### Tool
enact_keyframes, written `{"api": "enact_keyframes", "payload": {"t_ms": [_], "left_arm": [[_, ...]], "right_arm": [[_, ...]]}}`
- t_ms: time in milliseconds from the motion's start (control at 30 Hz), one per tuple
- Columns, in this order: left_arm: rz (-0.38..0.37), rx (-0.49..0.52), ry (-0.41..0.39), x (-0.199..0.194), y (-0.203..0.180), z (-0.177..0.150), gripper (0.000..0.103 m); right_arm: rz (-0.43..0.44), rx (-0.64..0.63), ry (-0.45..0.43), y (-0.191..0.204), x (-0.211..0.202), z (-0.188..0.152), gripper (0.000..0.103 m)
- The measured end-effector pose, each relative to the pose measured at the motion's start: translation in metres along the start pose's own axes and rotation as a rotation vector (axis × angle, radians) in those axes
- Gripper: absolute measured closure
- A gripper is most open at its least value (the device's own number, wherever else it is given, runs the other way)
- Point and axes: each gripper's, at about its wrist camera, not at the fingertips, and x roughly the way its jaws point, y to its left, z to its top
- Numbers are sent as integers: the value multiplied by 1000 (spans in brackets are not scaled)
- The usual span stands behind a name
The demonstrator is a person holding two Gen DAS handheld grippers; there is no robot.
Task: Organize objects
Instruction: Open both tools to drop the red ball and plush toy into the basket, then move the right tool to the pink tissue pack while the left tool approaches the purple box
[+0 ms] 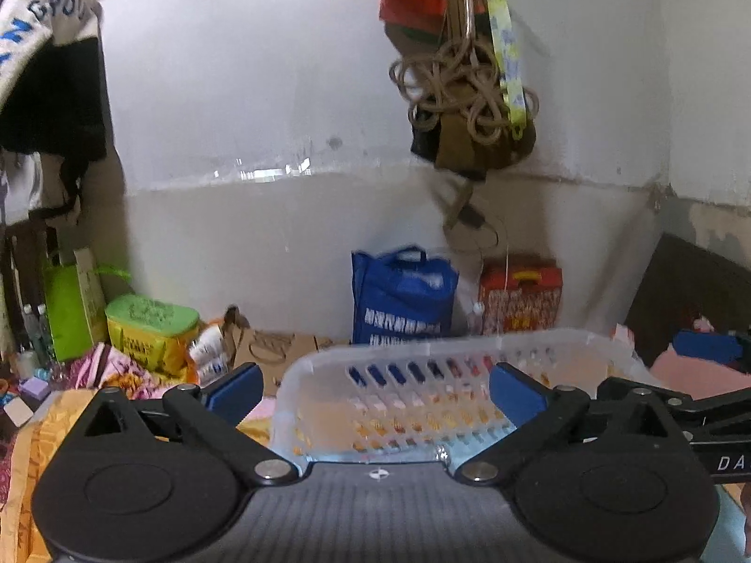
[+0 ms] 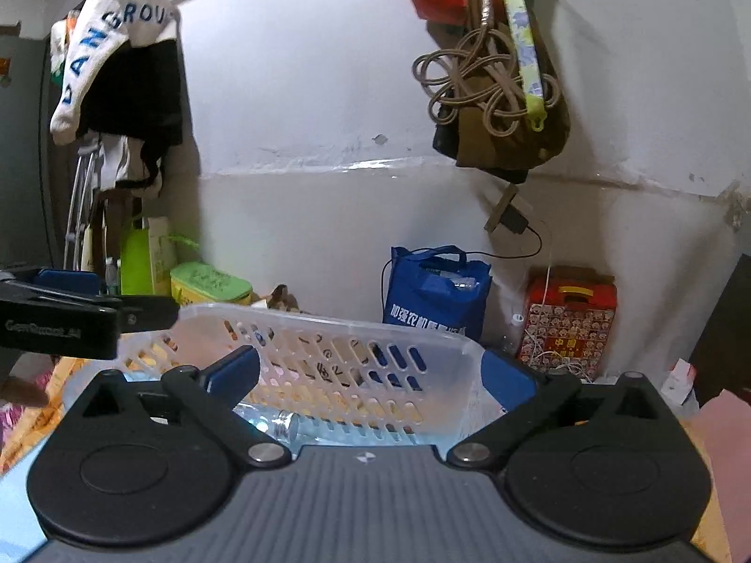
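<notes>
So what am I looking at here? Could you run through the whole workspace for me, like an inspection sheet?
Surface: patterned orange bedding.
Job's things: clear slotted plastic basket; a clear bottle lies at its near side.
Clutter: blue tote bag, red gift box, green-lidded box.
Grippers: left gripper open, jaws either side of the basket's end; right gripper open likewise.
Cables: black charger lead on the wall.
Surroundings: white wall; rope bundle and clothes hanging.

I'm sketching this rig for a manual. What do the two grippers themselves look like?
Both match: the left gripper and right gripper have a ribbed grey body, black round-ended linkage arms with silver pivot pins, and blue finger pads. White lettering marks each one's side; no cables or sleeves show.
</notes>
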Motion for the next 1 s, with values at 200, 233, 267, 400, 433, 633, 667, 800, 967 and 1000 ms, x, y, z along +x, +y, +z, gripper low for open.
{"api": "enact_keyframes", "payload": {"t_ms": [200, 233, 267, 400, 433, 633, 667, 800, 967, 1000], "left_arm": [[-15, 10, -90, -42, -5, 6, 0], [-21, 24, -99, -51, -7, 4, 0], [-24, 45, -108, -59, -9, 1, 0], [-17, 134, -133, -91, -19, -30, 0], [-30, 149, -133, -97, -20, -41, 0], [-27, 251, -26, -98, -29, -95, 1], [-20, 258, -5, -94, -29, -100, 2], [12, 231, 78, -71, -22, -115, 4], [7, 228, 148, -51, -19, -134, 8], [4, 226, 157, -47, -19, -137, 10]], "right_arm": [[44, 202, -43, -11, -28, 16, 0], [50, 200, -40, -8, -37, 16, 0], [52, 179, -42, -5, -47, 13, 0], [70, 45, -100, 10, -88, -23, 0], [80, 45, -111, 10, -95, -32, 0], [103, 142, -73, 3, -86, -68, 0], [91, 152, -69, 3, -81, -73, 0], [55, 123, -6, 6, -66, -90, 0], [33, 112, 64, 6, -54, -100, 0], [31, 116, 73, 6, -53, -103, 0]]}}
